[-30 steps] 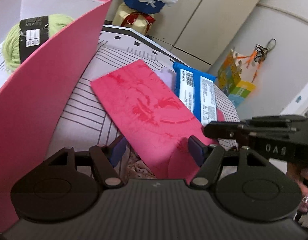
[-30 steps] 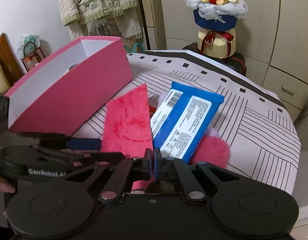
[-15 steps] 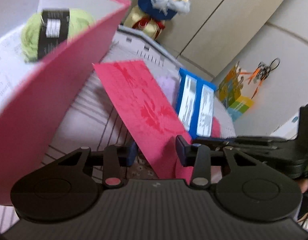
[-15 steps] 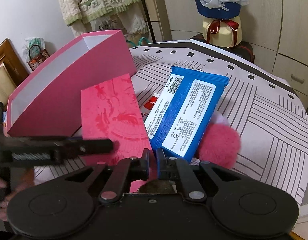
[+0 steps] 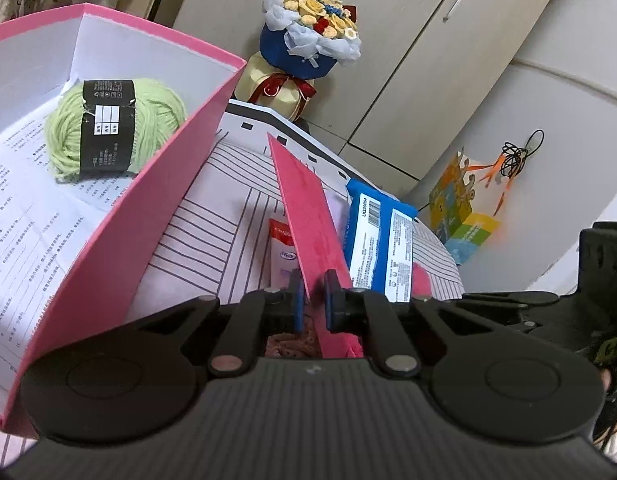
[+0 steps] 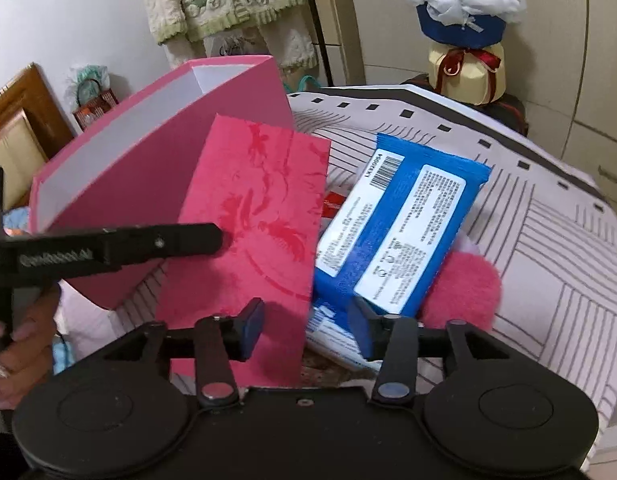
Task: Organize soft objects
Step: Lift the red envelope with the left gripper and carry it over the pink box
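Observation:
My left gripper [image 5: 313, 302] is shut on the lower part of a flat red envelope [image 5: 304, 208], which stands nearly edge-on and raised off the striped cloth. Seen from the right wrist, the same envelope [image 6: 260, 220] faces the camera, with the left gripper [image 6: 216, 238] clamped on its left side. My right gripper [image 6: 306, 328] has its jaws opening; the envelope's bottom edge hangs by the left pad, untouched. A blue wipes packet [image 6: 396, 232] lies over a fluffy pink pompom [image 6: 464, 288]. A green yarn ball [image 5: 112, 124] sits inside the pink box [image 5: 156, 216].
A toothpaste tube [image 5: 282, 248] lies under the envelope on the round striped table [image 6: 548, 280]. A flower bouquet [image 6: 464, 12] stands behind the table, near the wardrobe doors. A colourful carton [image 5: 464, 216] sits on the floor. A person's hand [image 6: 12, 340] grips the left tool.
The left gripper closed on the red envelope and raised it, tipping it up on edge. The right gripper, shut on the envelope's lower edge before, has opened and let go.

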Available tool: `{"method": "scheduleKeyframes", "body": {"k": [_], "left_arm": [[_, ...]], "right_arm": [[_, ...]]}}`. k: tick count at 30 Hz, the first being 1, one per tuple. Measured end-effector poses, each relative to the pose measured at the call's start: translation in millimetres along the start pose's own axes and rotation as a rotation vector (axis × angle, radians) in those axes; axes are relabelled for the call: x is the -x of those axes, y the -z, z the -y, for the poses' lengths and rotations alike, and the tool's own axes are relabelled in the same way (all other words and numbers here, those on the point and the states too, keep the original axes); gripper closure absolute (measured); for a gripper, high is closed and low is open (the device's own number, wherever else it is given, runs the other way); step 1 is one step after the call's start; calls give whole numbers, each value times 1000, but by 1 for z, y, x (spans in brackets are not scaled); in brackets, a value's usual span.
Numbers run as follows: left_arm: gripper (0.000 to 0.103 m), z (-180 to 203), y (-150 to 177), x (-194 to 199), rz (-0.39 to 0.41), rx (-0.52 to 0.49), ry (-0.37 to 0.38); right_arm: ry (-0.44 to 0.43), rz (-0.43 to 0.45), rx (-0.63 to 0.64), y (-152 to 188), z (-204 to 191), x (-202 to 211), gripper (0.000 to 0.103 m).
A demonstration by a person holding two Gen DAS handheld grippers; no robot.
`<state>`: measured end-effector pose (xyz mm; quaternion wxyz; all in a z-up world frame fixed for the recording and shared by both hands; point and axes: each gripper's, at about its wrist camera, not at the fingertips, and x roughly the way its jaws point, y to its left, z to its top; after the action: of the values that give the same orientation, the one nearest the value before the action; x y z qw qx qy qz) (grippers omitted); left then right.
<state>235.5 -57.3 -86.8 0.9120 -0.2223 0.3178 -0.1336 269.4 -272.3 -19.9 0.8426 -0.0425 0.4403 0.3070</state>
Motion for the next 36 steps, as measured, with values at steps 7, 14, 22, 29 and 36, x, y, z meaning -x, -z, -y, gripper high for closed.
{"method": "scheduleKeyframes", "body": {"k": [7,14,22,29,36], "left_arm": [[94,0,-1,-2,-15,-1,-1],[94,1,0,-2,-24,-5,-4],[95,3,2,-4,-42,-12,6],[95,3,4,-2,-62,-14,24],[95,8,1,22,-43,-45,48]], "right_arm": [[-96,-15,-23,3,-12,5,28],[-52,-63,-8,4,-35,-8,7],[-26,-118,-77,-3,-32,-31,6],[22,-73,-88,7,-37,-23,12],[50,-47,-89,7,-55,-5,12]]}}
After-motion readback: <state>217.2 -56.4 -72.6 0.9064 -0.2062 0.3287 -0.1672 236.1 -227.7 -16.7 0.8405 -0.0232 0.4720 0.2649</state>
